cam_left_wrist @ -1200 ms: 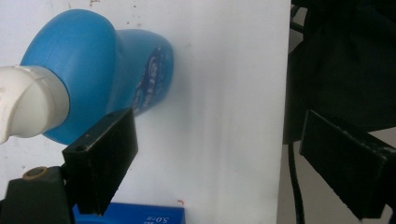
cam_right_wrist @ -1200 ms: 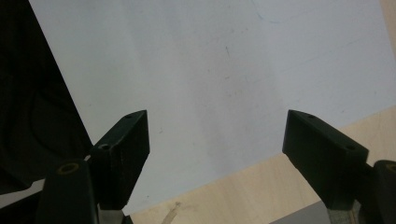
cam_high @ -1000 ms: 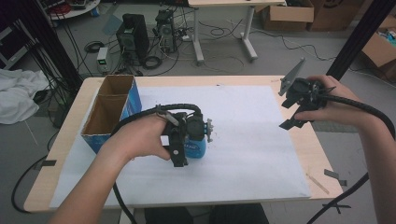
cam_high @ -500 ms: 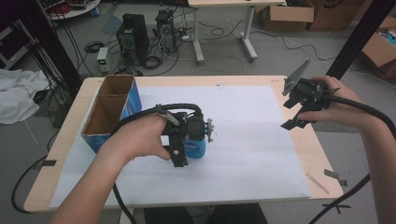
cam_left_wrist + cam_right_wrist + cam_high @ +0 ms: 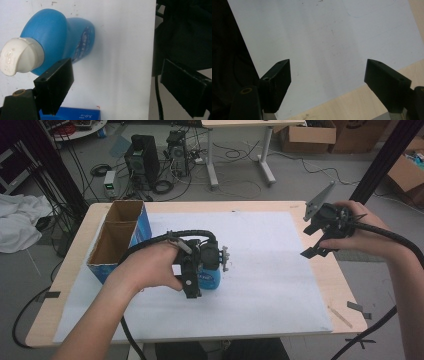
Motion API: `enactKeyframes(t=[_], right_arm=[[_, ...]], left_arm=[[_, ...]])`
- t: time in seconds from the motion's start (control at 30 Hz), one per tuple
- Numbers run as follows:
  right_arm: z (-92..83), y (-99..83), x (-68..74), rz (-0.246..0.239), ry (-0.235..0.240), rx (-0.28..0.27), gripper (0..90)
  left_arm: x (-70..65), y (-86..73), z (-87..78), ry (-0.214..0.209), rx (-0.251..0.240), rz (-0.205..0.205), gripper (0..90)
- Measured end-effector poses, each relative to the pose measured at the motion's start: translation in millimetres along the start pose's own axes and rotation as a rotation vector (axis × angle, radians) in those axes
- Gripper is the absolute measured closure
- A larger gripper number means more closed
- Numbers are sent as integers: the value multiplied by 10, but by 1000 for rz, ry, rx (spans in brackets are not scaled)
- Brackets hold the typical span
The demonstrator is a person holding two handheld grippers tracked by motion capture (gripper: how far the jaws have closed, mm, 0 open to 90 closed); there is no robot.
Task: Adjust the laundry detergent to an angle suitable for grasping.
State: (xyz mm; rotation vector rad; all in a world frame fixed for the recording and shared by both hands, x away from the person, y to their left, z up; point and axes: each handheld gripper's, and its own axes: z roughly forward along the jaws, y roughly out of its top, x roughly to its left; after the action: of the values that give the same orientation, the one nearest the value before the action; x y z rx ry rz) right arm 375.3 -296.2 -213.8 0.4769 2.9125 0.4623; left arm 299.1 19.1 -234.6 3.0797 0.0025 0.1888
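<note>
So the left gripper [image 5: 192,285] is sitting over the middle of the white sheet [image 5: 270,285] that covers the table [image 5: 70,270], right at the blue bottle [image 5: 210,277]. In the left gripper view that bottle [image 5: 57,37] lies on its side on the sheet, white cap [image 5: 18,56] pointing to the left of the frame, and the jaws are spread wide – one jaw is right beside the bottle near its cap end, the other is well off to the side. Can't tell if that near jaw is actually touching it, but nothing is clamped.

The right gripper [image 5: 317,240] is up over the right edge of the table, well apart from the bottle. Its own view shows the jaws wide apart too, with only the sheet and a strip of bare wood between them – not holding anything.

There's also an open blue cardboard box [image 5: 120,240] standing at the left end of the table, near the left hand [image 5: 150,267], with a divider splitting it into two compartments
</note>
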Motion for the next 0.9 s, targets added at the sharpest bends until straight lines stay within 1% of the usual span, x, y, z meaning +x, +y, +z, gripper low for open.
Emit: enactKeyframes(t=[0.1,0.37,0.47,0.57,0.63,0.73,0.77,0.8,0.9], right_arm=[[8,-20,3,6,2,-29,212],[62,-47,5,13,-8,-65,212],[71,-62,10,21,-13,-115,211],[80,-60,26,22,-12,-147,211],[85,-57,34,22,-11,-153,211],[105,-38,61,17,-12,-186,211],[110,-32,66,15,-8,-198,211],[114,-26,71,17,-8,-208,211],[131,-3,81,18,-13,-226,210]], left_arm=[[0,3,-12,0,-7,3,122],[-14,-7,-50,5,-9,1,123],[-28,-19,-69,4,-8,-1,123],[-33,-25,-74,5,-7,-2,123],[-39,-30,-80,6,-6,-3,123],[-48,-38,-99,6,-4,-3,123],[-56,-43,-104,8,-9,-12,123],[-53,-42,-114,9,-6,-6,123],[-61,-50,-131,13,-5,-7,123]])
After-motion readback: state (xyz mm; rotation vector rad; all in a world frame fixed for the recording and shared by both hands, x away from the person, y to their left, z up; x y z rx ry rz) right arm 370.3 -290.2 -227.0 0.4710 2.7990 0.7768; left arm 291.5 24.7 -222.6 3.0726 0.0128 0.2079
